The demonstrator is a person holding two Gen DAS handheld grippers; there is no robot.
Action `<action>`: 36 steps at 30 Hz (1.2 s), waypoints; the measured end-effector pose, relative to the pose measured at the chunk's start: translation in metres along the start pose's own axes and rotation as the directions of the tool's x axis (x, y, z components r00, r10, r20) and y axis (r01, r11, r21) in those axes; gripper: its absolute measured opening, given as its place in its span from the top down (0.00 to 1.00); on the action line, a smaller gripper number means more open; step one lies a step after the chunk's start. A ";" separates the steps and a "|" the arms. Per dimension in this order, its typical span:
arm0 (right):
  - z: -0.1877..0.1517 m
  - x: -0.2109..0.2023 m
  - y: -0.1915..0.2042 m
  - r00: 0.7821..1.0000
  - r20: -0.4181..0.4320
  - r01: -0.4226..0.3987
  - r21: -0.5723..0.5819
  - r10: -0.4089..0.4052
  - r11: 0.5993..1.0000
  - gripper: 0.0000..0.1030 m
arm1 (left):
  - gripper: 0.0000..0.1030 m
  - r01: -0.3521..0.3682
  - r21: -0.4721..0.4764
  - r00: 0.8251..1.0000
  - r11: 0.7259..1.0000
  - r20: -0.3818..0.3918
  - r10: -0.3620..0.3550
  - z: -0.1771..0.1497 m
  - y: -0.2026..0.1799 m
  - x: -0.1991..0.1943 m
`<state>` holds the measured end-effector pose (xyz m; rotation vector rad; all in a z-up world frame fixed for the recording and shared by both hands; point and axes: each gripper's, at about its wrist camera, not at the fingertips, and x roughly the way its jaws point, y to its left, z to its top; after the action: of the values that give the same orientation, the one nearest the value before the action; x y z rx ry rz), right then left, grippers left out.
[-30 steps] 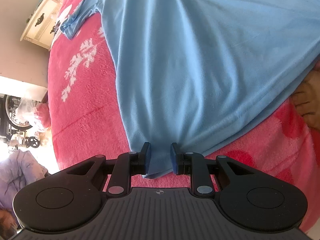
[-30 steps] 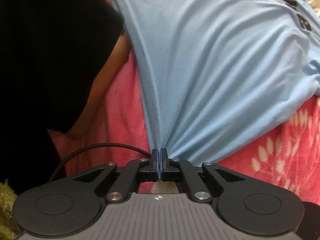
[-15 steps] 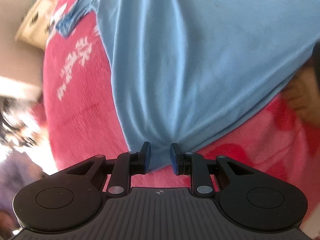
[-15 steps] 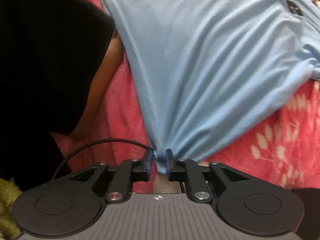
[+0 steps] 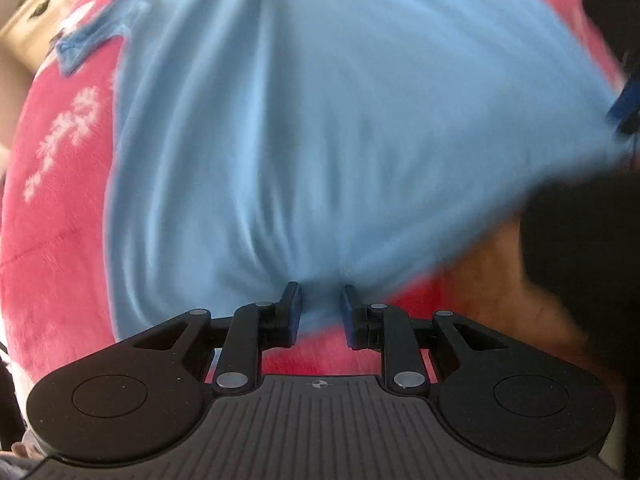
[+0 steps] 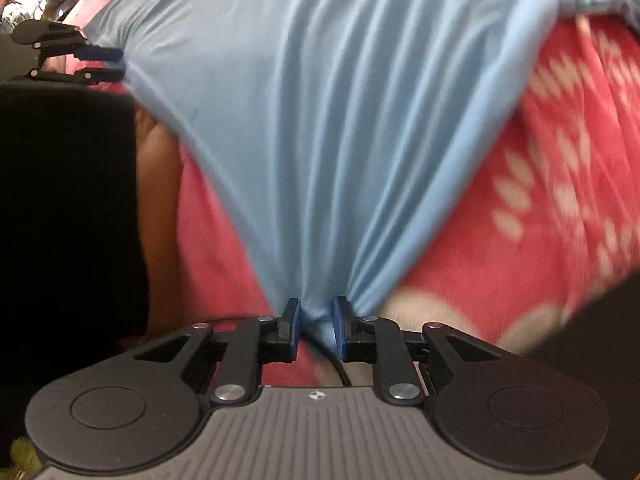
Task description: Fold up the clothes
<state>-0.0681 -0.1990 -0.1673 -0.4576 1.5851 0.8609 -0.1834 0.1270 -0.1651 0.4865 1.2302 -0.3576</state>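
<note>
Since before, right gripper jaws have opened partway, shirt hem bunched between; left gripper likewise holds hem. Shirt spread on blanket; we judge 0 folds done.

Light blue T-shirt, wrinkled, hem bunched, spread on pink blanket
</note>
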 end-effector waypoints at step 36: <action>0.063 -0.100 -0.302 0.792 0.538 -0.276 0.736 -0.288 0.618 0.95 | 0.90 0.181 0.145 0.926 0.973 0.307 -0.218 0.242 -0.151 0.035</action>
<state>0.2106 -0.3649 -0.1540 0.4544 1.1594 0.1594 -0.0555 -0.1302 -0.1615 0.3818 0.9458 -0.6589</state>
